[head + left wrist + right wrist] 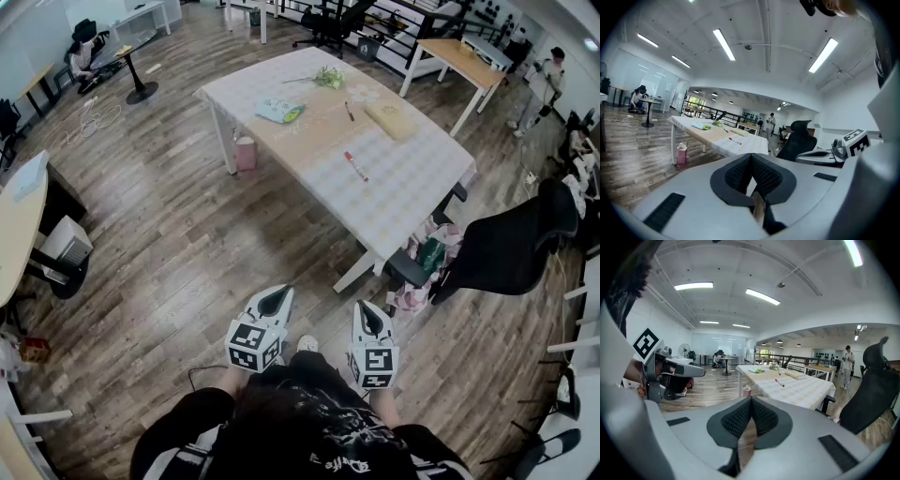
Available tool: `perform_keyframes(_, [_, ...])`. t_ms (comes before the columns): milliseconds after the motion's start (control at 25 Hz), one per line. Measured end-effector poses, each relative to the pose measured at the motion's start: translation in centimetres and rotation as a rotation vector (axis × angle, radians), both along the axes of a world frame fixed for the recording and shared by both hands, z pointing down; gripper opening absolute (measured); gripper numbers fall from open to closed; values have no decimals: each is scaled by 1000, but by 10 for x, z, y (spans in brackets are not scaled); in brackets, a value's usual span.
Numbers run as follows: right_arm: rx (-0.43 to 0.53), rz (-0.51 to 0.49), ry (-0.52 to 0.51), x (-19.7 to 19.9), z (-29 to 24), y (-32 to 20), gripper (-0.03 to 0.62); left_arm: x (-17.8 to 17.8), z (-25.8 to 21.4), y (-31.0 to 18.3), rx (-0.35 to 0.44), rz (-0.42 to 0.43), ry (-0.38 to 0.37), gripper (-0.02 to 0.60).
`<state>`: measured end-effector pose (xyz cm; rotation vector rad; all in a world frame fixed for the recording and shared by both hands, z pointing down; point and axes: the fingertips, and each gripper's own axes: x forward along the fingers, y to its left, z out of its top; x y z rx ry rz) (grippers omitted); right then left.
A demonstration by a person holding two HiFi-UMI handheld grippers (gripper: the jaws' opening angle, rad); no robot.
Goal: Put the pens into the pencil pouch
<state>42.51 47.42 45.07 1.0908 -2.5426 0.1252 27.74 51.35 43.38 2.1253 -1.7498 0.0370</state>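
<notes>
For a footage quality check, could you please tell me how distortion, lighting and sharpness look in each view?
Head view: strong fisheye bows the table edges; light is even, the red pen distinct. Left gripper view: dark circular border, ceiling strip light blown white, left tool pad texture clear. Right gripper view: same border, a strip light glaring, distant table small but readable.

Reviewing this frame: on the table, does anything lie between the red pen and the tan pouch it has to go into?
Nothing visible does. Only bare tablecloth separates the red pen from the tan pouch. The dark pen lies beside the pouch, off that line.
</notes>
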Motion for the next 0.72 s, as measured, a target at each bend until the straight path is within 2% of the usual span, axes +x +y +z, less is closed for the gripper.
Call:
perform_keyframes(240, [10,22,-2,0,-5,4,8,0,-5,5,12,22,-10,20])
perform_keyframes(400, [13,28,-9,4,-2,2,7,-1,-3,3,19,9,9,21])
perform_keyframes(680, [19,88,-78,13,-5,-11,10,-8,-4,-3,25,-16,22,23])
perform_keyframes(720, [12,89,-91,13,-6,-13,40,-9,-4,-5,25,-18,23,23])
